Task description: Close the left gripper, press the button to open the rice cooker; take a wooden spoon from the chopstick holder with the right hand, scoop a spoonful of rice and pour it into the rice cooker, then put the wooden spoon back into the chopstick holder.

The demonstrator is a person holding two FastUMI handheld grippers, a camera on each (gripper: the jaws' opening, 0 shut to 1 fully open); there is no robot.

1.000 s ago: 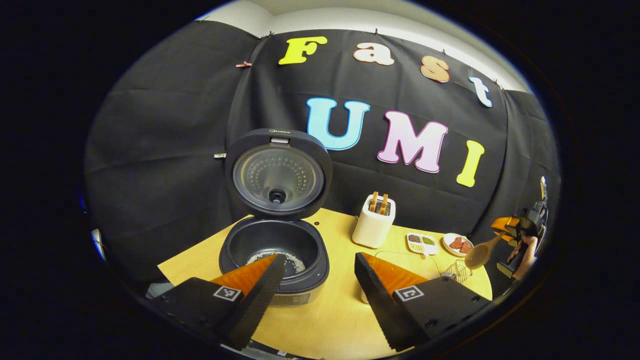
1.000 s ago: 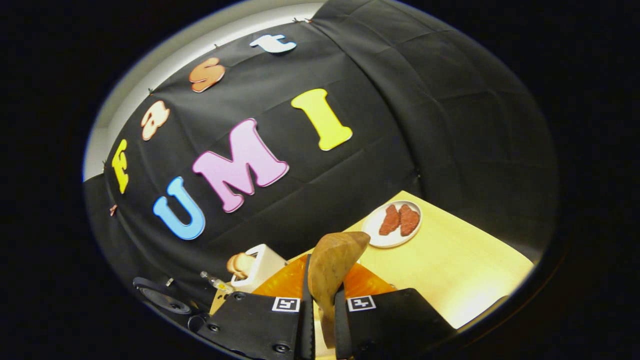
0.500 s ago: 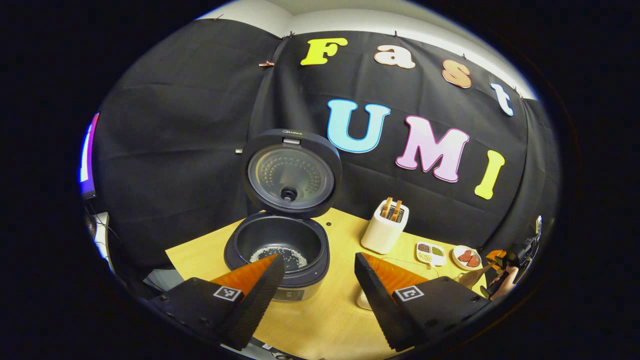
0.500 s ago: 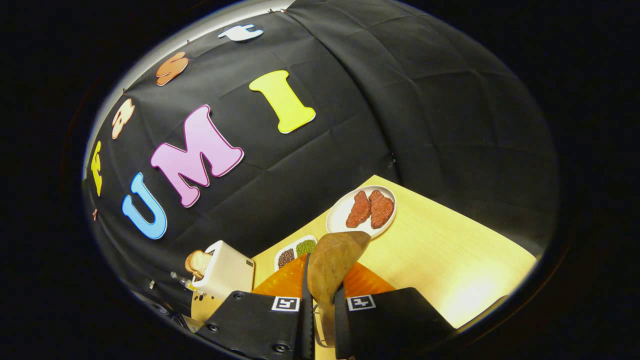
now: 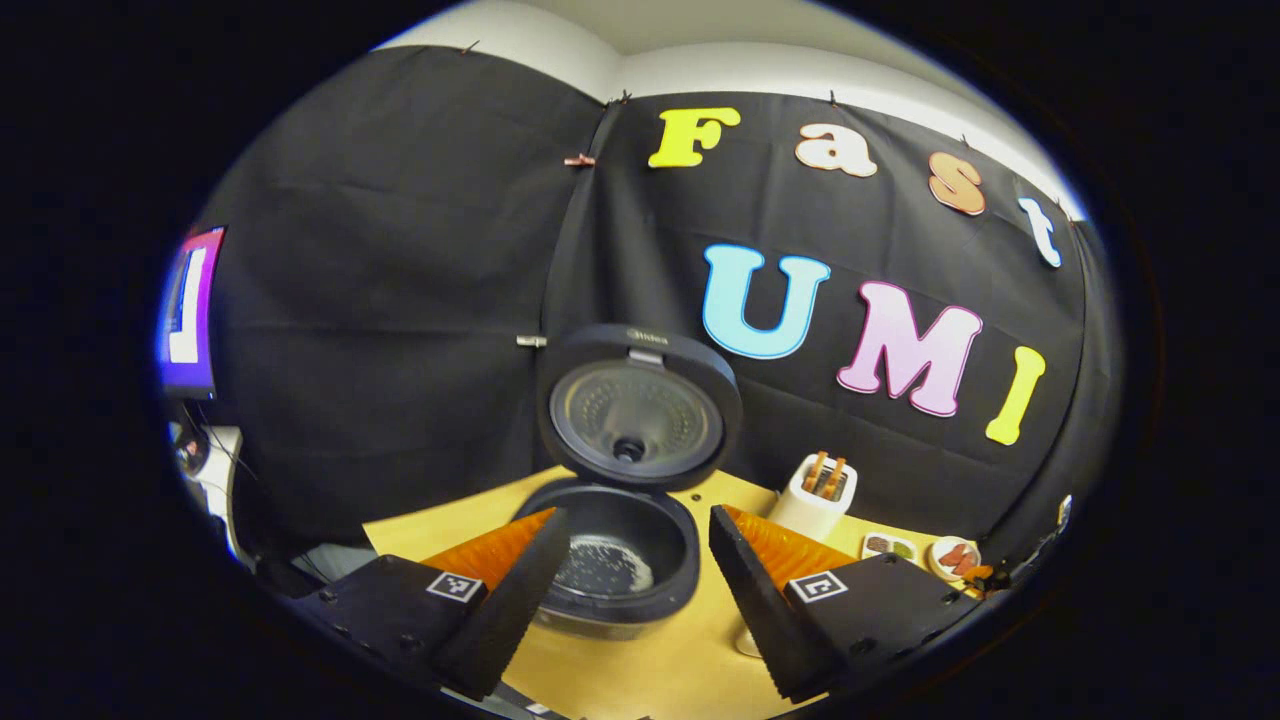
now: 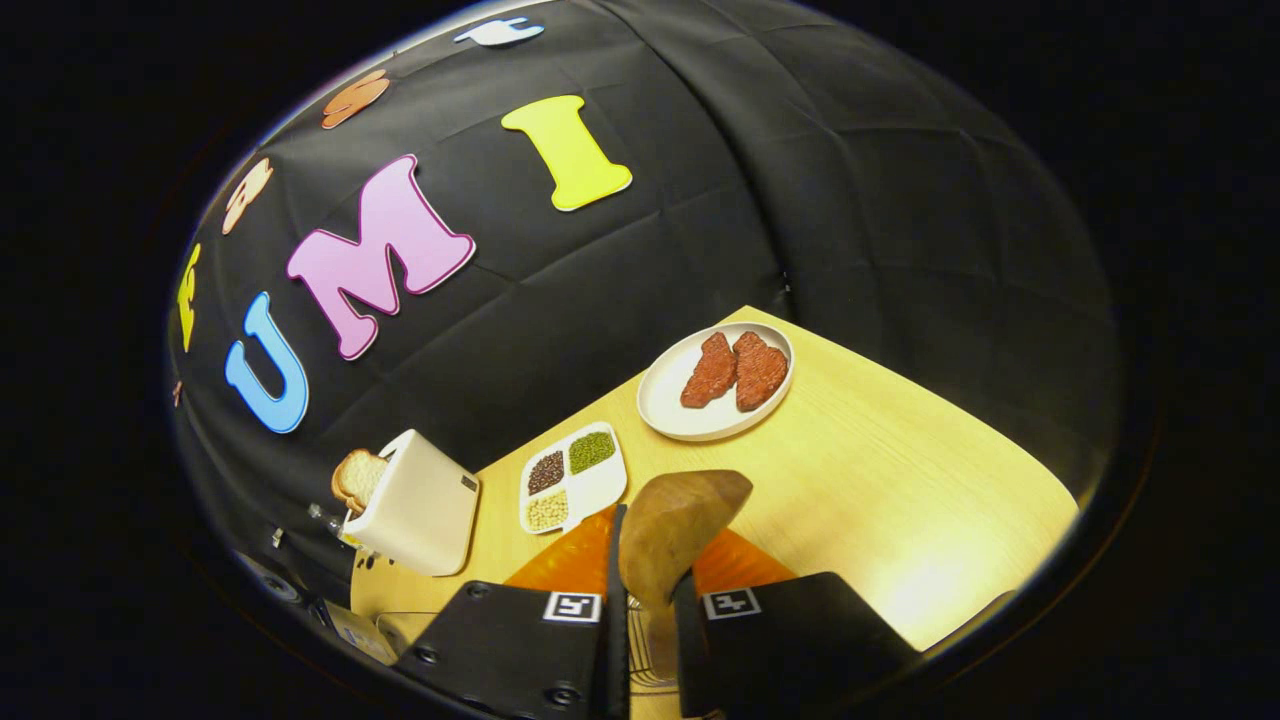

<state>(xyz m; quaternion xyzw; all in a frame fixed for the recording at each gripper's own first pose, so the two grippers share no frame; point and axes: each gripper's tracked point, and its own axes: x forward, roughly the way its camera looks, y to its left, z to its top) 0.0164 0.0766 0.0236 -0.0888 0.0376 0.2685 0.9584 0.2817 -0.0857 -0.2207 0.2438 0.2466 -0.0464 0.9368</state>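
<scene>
The black rice cooker (image 5: 610,570) stands open on the wooden table, its lid (image 5: 640,405) upright and a little white rice in the pot. My left gripper (image 5: 632,520) hangs in front of it, open, with nothing between the fingers. In the right gripper view my right gripper (image 6: 650,575) is shut on the handle of a wooden spoon (image 6: 680,520), whose bowl sticks up past the fingertips and looks empty. Far off at the right edge of the left gripper view, a small orange part of the right gripper (image 5: 985,577) shows.
A white toaster (image 6: 415,515) with bread stands by the wall cloth. Beside it lie a divided dish of beans (image 6: 575,478) and a white plate (image 6: 715,410) with two red pieces. Bare table (image 6: 900,500) lies to the right. The toaster (image 5: 815,495) also stands right of the cooker.
The left gripper has drawn back and turned left, so the cooker looks smaller and farther right. The right gripper with the spoon has sunk toward the table, and the plate and dish look nearer.
</scene>
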